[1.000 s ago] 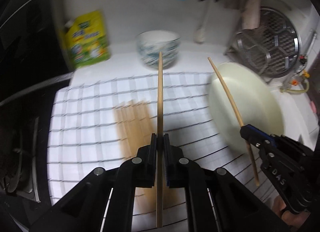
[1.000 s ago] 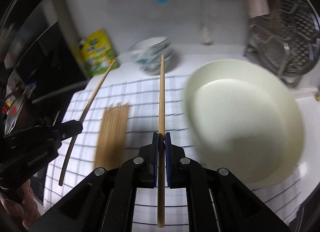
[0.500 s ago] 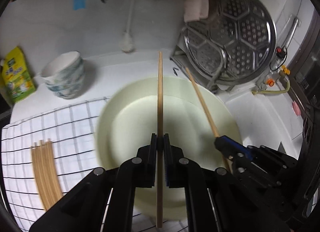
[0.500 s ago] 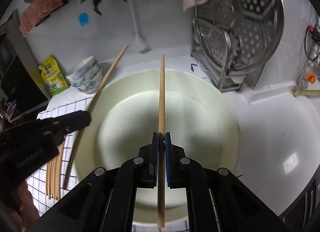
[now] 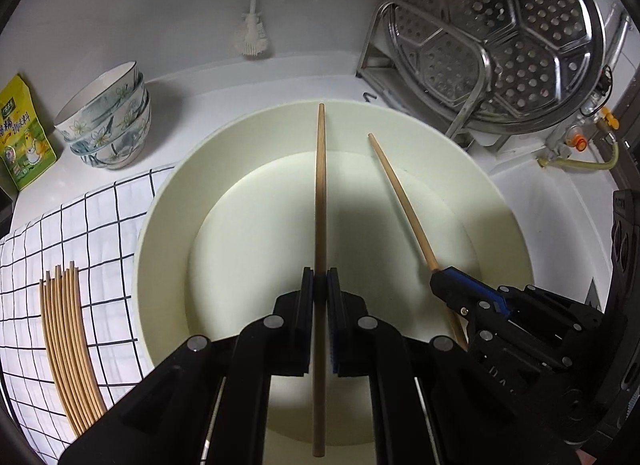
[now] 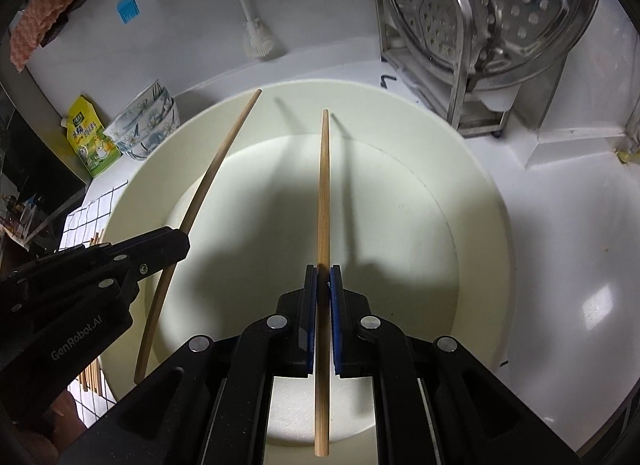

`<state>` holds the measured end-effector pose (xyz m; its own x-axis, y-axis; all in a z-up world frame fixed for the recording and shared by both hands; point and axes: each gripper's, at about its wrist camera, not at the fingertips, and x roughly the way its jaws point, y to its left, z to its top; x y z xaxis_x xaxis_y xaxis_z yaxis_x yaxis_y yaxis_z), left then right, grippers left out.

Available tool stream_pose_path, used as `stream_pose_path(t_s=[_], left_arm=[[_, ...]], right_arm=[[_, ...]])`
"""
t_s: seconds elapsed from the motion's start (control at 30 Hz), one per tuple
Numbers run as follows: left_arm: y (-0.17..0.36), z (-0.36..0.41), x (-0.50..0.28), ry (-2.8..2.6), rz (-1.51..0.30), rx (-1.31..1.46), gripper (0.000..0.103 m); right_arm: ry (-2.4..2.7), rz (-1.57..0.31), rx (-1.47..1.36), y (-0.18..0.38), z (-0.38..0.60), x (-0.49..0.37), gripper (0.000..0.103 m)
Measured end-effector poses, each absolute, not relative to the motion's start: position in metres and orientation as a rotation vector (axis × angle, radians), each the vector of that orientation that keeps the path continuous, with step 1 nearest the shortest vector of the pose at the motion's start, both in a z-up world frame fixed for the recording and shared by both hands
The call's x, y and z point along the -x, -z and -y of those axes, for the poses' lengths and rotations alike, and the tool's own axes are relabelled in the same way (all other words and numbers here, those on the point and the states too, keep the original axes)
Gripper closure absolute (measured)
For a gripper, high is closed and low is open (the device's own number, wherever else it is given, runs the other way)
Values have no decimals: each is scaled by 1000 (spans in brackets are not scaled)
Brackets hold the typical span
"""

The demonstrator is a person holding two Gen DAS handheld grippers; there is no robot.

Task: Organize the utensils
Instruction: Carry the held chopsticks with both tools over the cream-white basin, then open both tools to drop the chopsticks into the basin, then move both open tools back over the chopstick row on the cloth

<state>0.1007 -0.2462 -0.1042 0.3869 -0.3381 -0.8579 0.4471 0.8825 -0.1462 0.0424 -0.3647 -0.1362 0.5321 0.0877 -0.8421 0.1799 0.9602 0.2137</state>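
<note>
My left gripper [image 5: 320, 281] is shut on a wooden chopstick [image 5: 320, 193] that points forward above a large cream plate [image 5: 168, 205]. My right gripper [image 6: 323, 277] is shut on a second chopstick [image 6: 323, 193] above the same plate [image 6: 480, 201]. Each gripper shows in the other's view: the right one [image 5: 444, 285] with its chopstick [image 5: 400, 197], the left one [image 6: 180, 241] with its chopstick [image 6: 212, 169]. A bundle of several chopsticks [image 5: 68, 345] lies on the checked cloth [image 5: 92, 225] to the left.
Stacked patterned bowls [image 5: 108, 125] and a yellow-green packet [image 5: 20, 133] stand at the back left. A metal rack with a perforated steamer tray [image 5: 500, 33] stands at the back right. A white brush [image 5: 252, 37] leans on the wall.
Both grippers have swung right from above the checked cloth to above the cream plate, each still holding its chopstick. The bundle now lies far left.
</note>
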Motion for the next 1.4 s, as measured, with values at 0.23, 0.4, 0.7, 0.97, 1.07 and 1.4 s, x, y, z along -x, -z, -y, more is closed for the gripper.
stream_pose_path(t_s=[0.23, 0.4, 0.7, 0.97, 1.07, 1.4], left_arm=[[104, 243, -101, 470, -1069, -117, 85], [94, 229, -99, 433, -1044, -84, 46], [76, 204, -92, 399, -1014, -86, 45], [57, 162, -80, 368, -992, -103, 40], [49, 140, -74, 348, -976, -109, 38], [45, 64, -59, 298, -987, -76, 31]], right_arm=[[69, -1013, -265, 134, 364, -44, 95], [76, -999, -272, 129, 365, -41, 88], [62, -970, -280, 114, 353, -30, 84], [36, -944, -285, 95, 320, -13, 79], [27, -937, -283, 90, 305, -9, 78], [-20, -921, -228, 68, 240, -3, 68]])
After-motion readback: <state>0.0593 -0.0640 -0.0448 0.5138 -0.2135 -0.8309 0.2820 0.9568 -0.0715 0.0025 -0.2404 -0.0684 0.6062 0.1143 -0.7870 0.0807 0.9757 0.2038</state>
